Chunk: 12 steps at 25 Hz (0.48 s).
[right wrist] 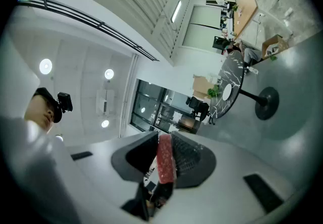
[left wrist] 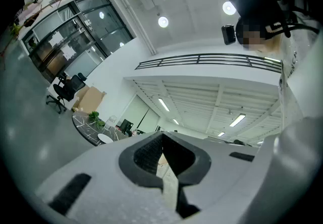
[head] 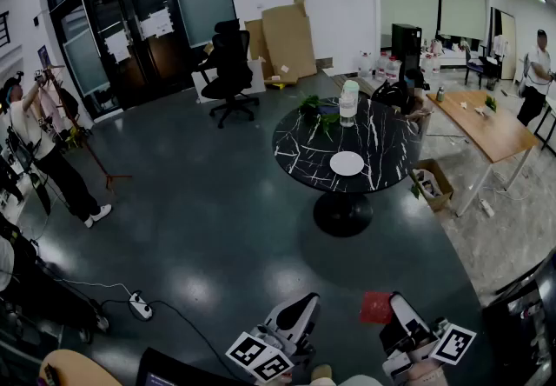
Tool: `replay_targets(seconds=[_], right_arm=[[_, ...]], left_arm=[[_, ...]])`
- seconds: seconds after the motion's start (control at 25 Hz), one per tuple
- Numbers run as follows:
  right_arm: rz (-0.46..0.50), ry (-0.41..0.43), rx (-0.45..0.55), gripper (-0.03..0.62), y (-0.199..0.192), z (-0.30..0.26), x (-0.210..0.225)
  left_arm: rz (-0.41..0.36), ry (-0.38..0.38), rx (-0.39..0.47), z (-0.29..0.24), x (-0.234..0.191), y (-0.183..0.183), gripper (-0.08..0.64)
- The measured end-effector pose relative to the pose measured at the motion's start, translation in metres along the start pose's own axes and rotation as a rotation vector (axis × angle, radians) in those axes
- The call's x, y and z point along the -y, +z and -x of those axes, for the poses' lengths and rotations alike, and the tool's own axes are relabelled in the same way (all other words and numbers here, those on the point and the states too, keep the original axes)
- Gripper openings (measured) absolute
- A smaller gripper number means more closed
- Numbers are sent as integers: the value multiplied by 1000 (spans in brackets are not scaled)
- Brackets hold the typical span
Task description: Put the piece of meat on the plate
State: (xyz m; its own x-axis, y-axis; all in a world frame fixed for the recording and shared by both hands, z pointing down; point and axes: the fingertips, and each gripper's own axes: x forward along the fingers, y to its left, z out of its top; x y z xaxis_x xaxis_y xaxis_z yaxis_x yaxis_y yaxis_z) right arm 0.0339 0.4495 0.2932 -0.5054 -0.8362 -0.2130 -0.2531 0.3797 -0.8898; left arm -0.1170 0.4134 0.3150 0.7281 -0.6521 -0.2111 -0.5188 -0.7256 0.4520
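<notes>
- Meat (right wrist: 165, 160), a red slab, is sitting on edge, pinched between the fingers (right wrist: 191, 156) of the right gripper (right wrist: 164, 142), well apart from the plate (head: 347, 163).
- Plate is lying empty near the front edge of the round black counter (head: 387, 128), with bare marble all around it.
- Bottle (head: 348, 104) and a green plant (head: 317, 108) are standing along the counter's far edge.
- Dark grey floor (head: 217, 219) is lying open between both grippers and the counter; a cardboard box (head: 432, 184) is sitting beside the counter's pedestal.
- Both grippers are being held low and side by side, pointing towards the counter.
- Left gripper (left wrist: 162, 155) is tilting up towards the ceiling, its fingers (left wrist: 145, 153) pressed together on nothing.
</notes>
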Motion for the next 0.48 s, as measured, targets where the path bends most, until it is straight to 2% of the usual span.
replay_targets(seconds=[0.28, 0.48], right_arm=[[3, -19, 16, 86, 34, -38, 26], [-31, -18, 12, 86, 57, -71, 56]], left_arm=[[22, 15, -10, -32, -30, -2, 8], [19, 44, -17, -64, -67, -4, 8]])
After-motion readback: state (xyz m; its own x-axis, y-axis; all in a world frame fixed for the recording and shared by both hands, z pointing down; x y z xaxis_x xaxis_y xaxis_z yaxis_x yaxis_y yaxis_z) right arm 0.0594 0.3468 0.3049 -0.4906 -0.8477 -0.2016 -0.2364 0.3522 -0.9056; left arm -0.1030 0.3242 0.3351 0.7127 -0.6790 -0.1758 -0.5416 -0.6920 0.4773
